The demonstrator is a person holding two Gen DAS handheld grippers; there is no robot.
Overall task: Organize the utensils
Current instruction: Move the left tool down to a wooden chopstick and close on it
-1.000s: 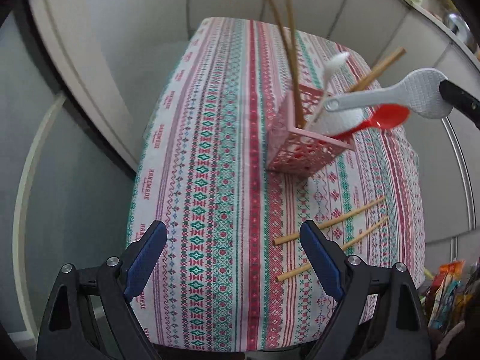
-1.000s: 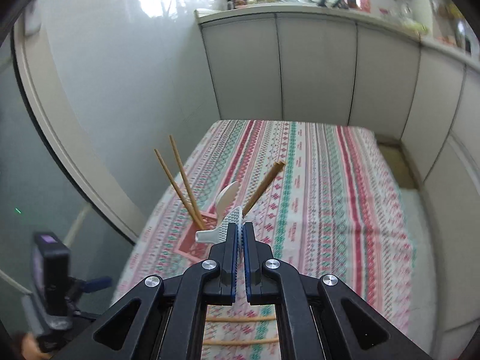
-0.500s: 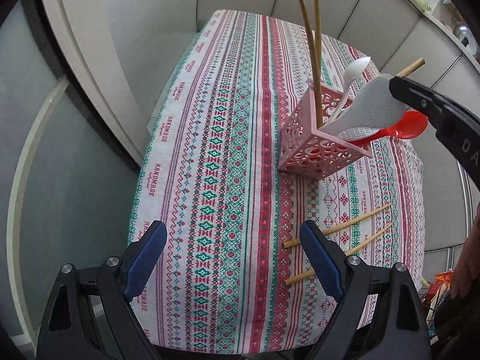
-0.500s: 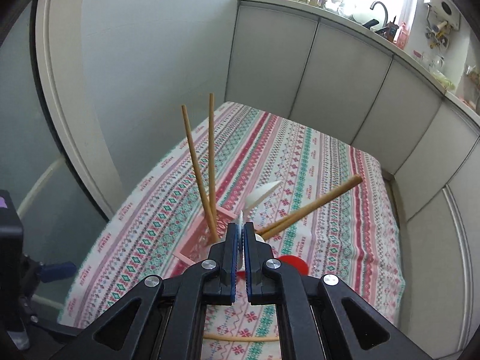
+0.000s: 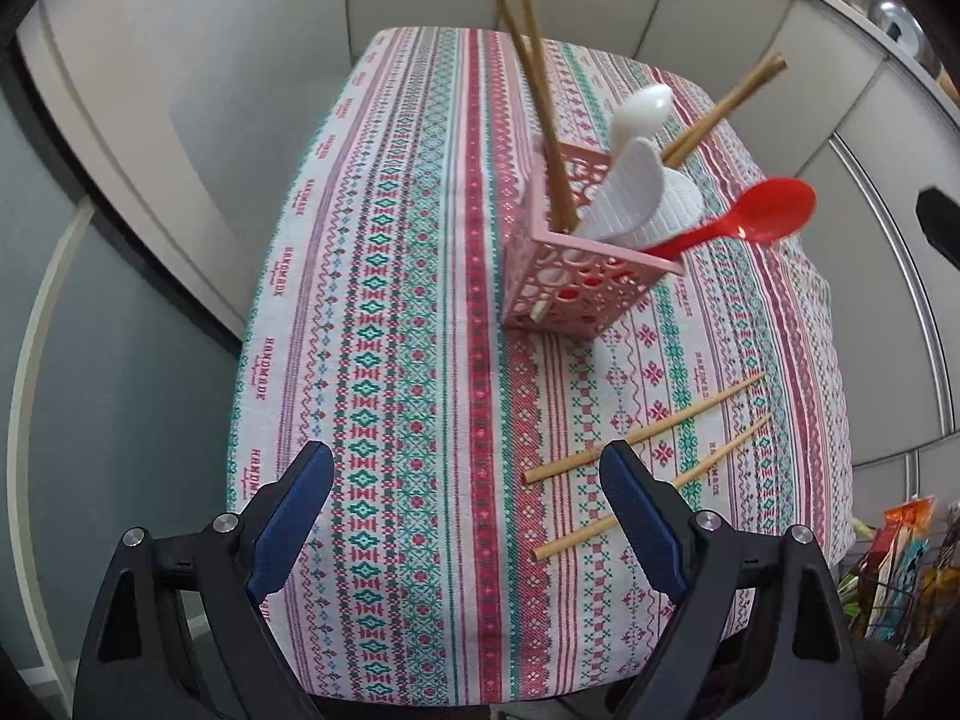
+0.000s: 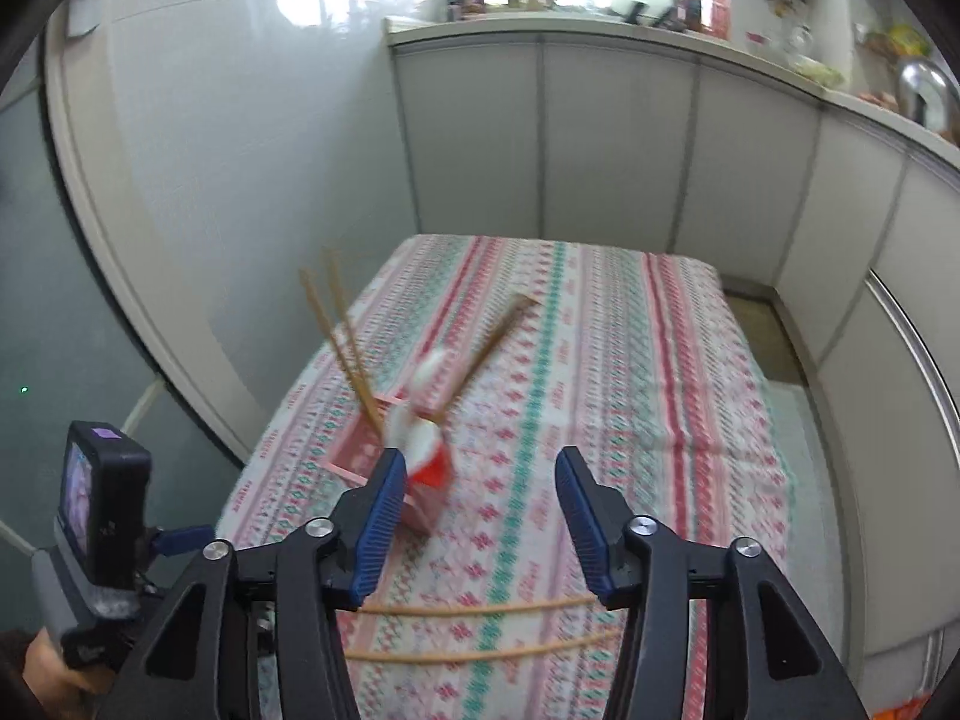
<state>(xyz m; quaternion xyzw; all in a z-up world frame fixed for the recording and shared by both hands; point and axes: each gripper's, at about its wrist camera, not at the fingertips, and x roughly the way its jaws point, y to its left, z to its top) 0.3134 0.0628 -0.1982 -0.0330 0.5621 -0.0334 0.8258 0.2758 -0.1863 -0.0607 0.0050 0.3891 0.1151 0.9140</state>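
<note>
while both claws hang above the near end of the table, neither holds anything: the left gripper (image 5: 462, 504) stands wide open over the patterned tablecloth (image 5: 384, 360), and the right gripper (image 6: 477, 516) is spread open too, with nothing between its blue pads (image 6: 378, 522). just beyond the left claw, two loose chopsticks (image 5: 648, 426) lie flat on the cloth toward the near right corner, side by side and roughly parallel, apart from each other; in the right wrist view the same pair (image 6: 480, 606) runs crosswise just below the open fingers. farther in, about mid-table, a pink perforated utensil holder (image 5: 582, 282) stands on the cloth. from it rise two chopsticks (image 5: 528, 36) at its left side, a white rice paddle (image 5: 630, 186), a white spoon (image 5: 642, 111), another chopstick pair (image 5: 732, 99) leaning right, and a red spoon (image 5: 774, 210) leaning out over its right rim. the right wrist view of the holder (image 6: 372, 450) is motion-blurred. past the far edge stand pale cabinet doors (image 6: 618, 138).
</note>
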